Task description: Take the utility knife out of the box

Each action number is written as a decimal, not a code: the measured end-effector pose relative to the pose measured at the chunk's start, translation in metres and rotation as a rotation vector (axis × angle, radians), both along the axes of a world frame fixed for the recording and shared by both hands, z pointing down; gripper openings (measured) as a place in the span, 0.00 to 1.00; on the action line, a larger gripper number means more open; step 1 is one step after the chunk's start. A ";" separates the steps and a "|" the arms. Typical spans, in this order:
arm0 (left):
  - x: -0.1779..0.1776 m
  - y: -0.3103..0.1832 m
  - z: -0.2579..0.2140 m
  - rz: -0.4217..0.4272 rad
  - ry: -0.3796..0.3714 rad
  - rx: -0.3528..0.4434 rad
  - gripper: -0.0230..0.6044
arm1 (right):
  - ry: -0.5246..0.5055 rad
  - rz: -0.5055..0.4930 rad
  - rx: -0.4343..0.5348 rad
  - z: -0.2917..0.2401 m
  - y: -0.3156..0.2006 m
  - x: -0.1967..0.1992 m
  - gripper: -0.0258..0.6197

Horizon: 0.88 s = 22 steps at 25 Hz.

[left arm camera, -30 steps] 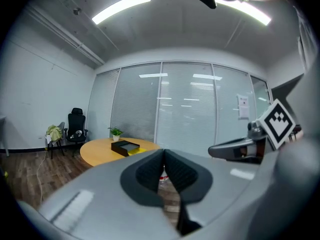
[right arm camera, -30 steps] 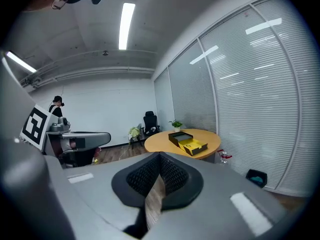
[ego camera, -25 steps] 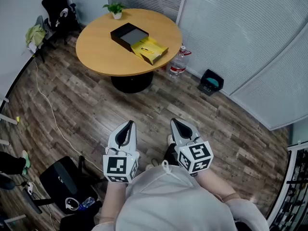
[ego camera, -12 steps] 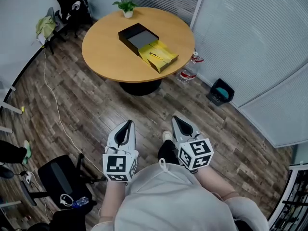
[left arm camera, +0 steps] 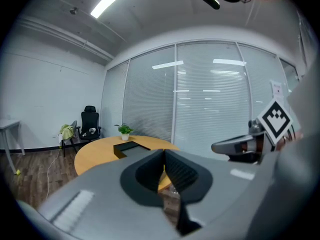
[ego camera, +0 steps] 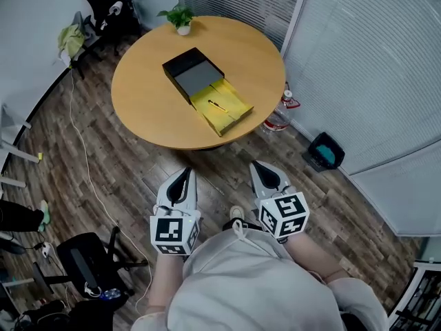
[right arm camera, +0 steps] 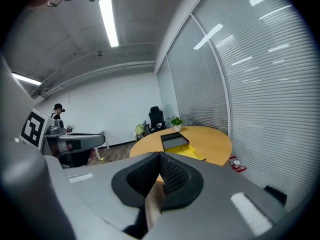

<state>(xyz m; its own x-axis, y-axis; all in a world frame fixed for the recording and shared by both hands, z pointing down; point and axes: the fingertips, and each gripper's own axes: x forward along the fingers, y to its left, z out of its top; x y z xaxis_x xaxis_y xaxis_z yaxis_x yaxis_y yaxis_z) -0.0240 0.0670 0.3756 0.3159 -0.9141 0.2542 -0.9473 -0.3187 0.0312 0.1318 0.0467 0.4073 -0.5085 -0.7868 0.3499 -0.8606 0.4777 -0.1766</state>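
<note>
Grey left gripper (ego camera: 185, 176) and right gripper (ego camera: 266, 171) side by side, jaws together, empty; utility knife (ego camera: 218, 106) in box (ego camera: 229, 120) at twelve o'clock, well apart.

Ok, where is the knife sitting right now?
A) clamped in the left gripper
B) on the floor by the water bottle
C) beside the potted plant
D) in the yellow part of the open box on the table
D: the knife lies in the yellow part of the box on the round table, while the left gripper and right gripper are shut on nothing, short of the table.
</note>
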 end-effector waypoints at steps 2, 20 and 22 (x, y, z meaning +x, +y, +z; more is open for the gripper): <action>0.014 -0.026 0.002 -0.013 -0.002 -0.004 0.05 | 0.001 -0.017 -0.016 0.004 -0.027 0.014 0.04; 0.013 -0.163 0.051 -0.119 0.023 -0.095 0.05 | 0.032 -0.140 -0.160 0.064 -0.171 0.005 0.04; 0.005 -0.186 0.055 -0.132 0.032 -0.098 0.05 | 0.047 -0.155 -0.171 0.070 -0.193 -0.003 0.04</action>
<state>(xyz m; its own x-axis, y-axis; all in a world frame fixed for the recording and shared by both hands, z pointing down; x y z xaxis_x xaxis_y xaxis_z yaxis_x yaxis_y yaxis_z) -0.0191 -0.1186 0.4308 0.2044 -0.9195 0.3358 -0.9787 -0.1858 0.0870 0.1284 -0.1461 0.4771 -0.5983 -0.6278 0.4978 -0.7886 0.5712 -0.2274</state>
